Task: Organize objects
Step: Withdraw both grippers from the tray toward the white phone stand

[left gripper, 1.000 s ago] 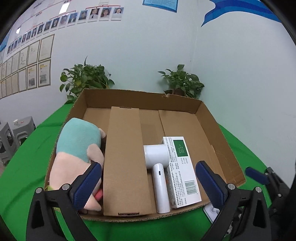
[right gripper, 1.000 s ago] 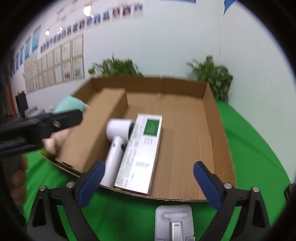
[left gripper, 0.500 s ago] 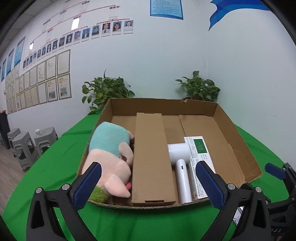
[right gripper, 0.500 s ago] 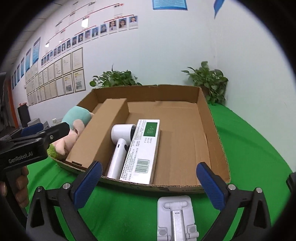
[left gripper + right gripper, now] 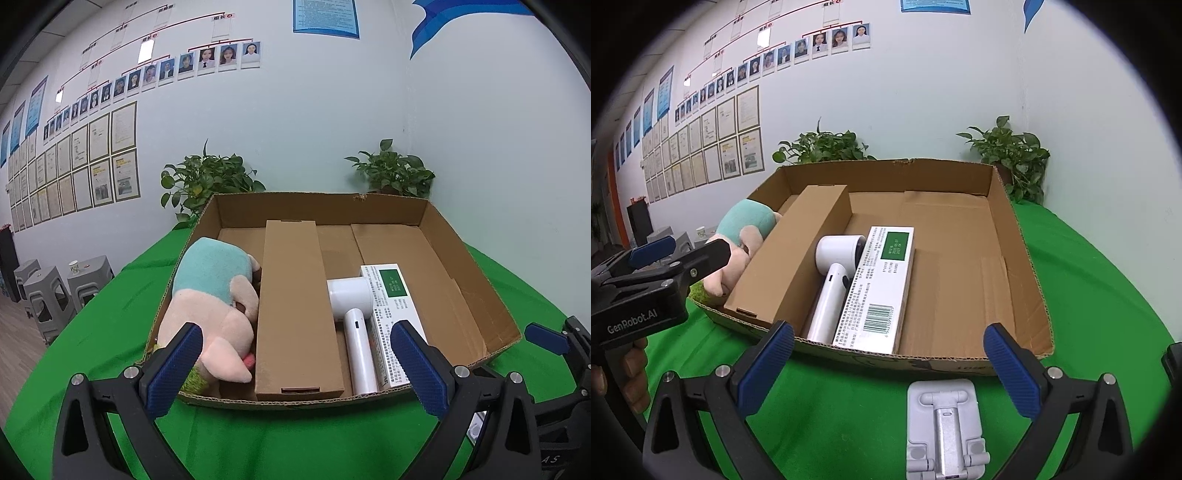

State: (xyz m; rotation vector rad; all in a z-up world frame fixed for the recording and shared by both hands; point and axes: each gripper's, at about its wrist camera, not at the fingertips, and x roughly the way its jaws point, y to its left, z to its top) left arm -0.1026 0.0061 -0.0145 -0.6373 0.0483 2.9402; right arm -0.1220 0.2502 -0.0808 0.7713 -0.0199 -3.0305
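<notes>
A shallow cardboard tray (image 5: 476, 280) (image 5: 1015, 236) stands on the green table. In it lie a pink and teal plush toy (image 5: 210, 295) (image 5: 746, 229), a long brown box (image 5: 295, 306) (image 5: 798, 251), a white hair dryer (image 5: 354, 317) (image 5: 831, 280) and a white carton with a green label (image 5: 391, 306) (image 5: 882, 284). A white folding stand (image 5: 943, 421) lies on the cloth in front of the tray, between my right gripper's fingers. My left gripper (image 5: 295, 373) is open and empty before the tray's near edge. My right gripper (image 5: 890, 369) is open and empty.
Two potted plants (image 5: 207, 184) (image 5: 395, 173) stand behind the tray against the wall. Grey stools (image 5: 48, 291) stand on the floor at the left. The green cloth (image 5: 1089, 295) extends to the right of the tray. The left gripper's body (image 5: 646, 291) shows in the right wrist view.
Both grippers have drawn back and up from the tray, so more wall and table show. Both stay open. The objects in the tray have not moved.
</notes>
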